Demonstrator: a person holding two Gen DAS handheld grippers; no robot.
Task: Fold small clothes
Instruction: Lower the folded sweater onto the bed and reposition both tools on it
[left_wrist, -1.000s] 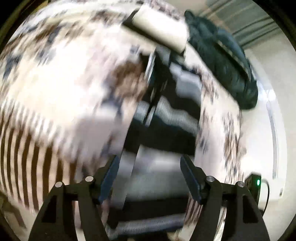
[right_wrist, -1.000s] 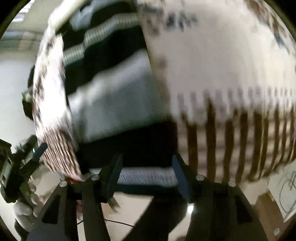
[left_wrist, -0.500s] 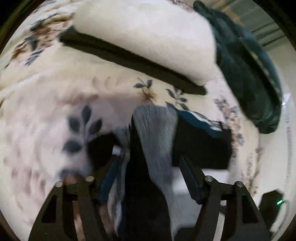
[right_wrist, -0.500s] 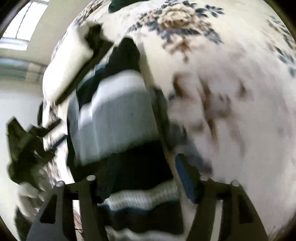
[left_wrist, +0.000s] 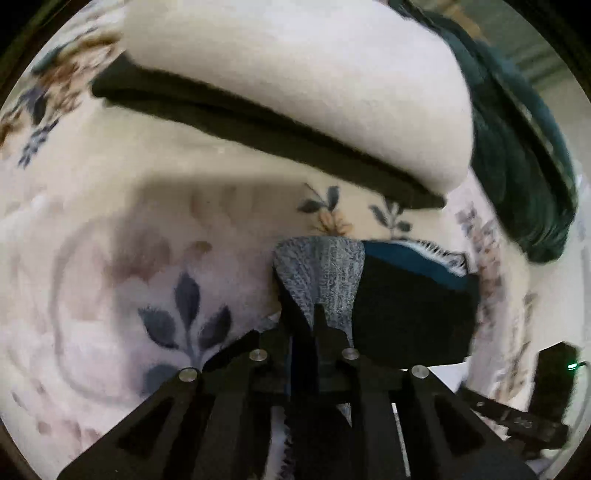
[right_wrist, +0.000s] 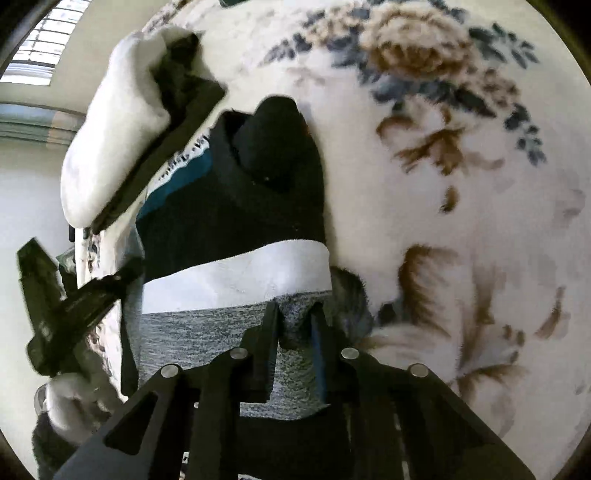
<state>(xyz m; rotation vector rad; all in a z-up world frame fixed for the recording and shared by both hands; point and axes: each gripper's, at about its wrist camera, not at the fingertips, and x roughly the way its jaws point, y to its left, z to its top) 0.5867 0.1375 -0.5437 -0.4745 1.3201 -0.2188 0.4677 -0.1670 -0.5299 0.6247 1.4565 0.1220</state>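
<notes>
Floral bedspread (left_wrist: 110, 206), striped garment (right_wrist: 236, 221) between closing claws (right_wrist: 293, 314)

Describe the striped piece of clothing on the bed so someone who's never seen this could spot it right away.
On the floral bedspread, just below the folded cream-and-black stack, lies the striped garment. It alone is banded: black, white, heathered grey, with a teal edge. Both claws, left and right, are closing on its grey band.
</notes>
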